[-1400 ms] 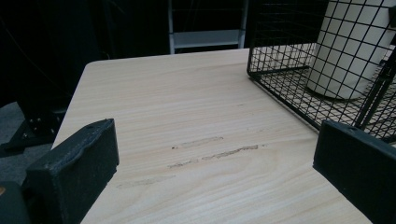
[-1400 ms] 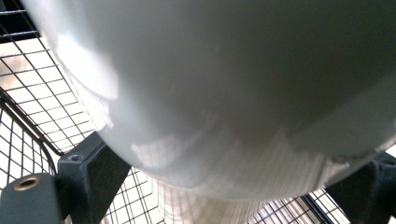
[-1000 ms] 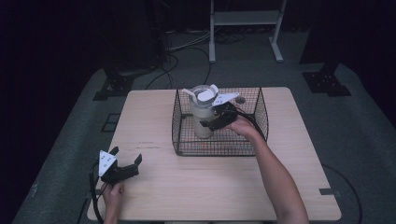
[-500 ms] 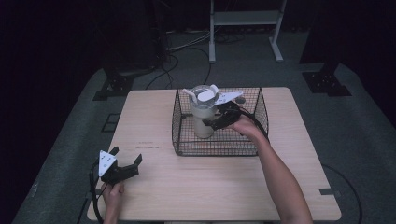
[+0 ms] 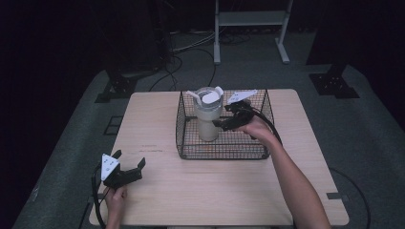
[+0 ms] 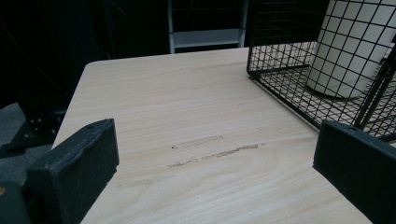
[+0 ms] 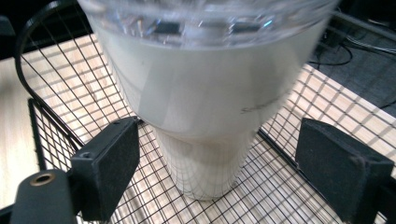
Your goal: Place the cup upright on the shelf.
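A cream tumbler (image 5: 208, 117) with a clear lid stands upright inside a black wire basket (image 5: 220, 151) on the wooden table (image 5: 215, 191). My right gripper (image 5: 224, 123) reaches into the basket from the right, open, its jaws apart on either side of the tumbler (image 7: 205, 121) without touching it. My left gripper (image 5: 138, 168) rests open near the table's front left corner, with nothing between its jaws. In the left gripper view, the basket (image 6: 327, 93) and the tumbler (image 6: 355, 46) stand at the upper right.
A white metal stand (image 5: 250, 28) and black cables (image 5: 191, 52) lie on the floor behind the table. Dark equipment feet (image 5: 119, 88) sit at the back left and right. Faint scuff marks (image 6: 210, 154) cross the bare wood ahead of the left gripper.
My right gripper has drawn back slightly to the right from the tumbler. The left gripper has not moved.
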The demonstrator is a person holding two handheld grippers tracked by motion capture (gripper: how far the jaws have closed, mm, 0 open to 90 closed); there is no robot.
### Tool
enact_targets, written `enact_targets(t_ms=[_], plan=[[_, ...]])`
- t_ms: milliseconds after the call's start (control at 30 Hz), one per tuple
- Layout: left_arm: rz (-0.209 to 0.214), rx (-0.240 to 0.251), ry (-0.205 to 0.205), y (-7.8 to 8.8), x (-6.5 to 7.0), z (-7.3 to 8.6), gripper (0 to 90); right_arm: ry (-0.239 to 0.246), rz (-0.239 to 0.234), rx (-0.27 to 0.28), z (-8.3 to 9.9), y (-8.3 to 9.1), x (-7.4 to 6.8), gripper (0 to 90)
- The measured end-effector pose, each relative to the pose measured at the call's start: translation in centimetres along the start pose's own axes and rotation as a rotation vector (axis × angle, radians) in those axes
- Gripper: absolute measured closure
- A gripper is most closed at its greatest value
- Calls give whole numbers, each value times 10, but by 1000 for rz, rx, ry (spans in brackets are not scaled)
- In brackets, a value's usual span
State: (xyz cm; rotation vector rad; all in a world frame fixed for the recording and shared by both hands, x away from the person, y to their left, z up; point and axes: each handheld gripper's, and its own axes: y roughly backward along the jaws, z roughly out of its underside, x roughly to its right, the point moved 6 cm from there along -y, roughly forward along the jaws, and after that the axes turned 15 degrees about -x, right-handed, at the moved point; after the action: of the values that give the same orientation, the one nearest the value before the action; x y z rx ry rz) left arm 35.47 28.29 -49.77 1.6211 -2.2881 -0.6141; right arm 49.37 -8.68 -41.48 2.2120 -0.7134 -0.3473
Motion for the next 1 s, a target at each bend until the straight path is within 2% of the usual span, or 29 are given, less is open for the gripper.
enact_targets(t_ms=[167,333,533,767,1000], plan=[[0,0,1,0,0,0,0,-8,12,3,-1,11,0,132],[0,0,0,0,0,0,0,12,48,-3,-1,23,-3,132],[0,1,-2,0,0,0,0,20,55,-15,3,32,-4,132],[0,1,-4,0,1,0,0,14,49,-11,9,43,-5,133],[-2,1,-6,0,1,0,0,15,34,3,23,51,-11,134]])
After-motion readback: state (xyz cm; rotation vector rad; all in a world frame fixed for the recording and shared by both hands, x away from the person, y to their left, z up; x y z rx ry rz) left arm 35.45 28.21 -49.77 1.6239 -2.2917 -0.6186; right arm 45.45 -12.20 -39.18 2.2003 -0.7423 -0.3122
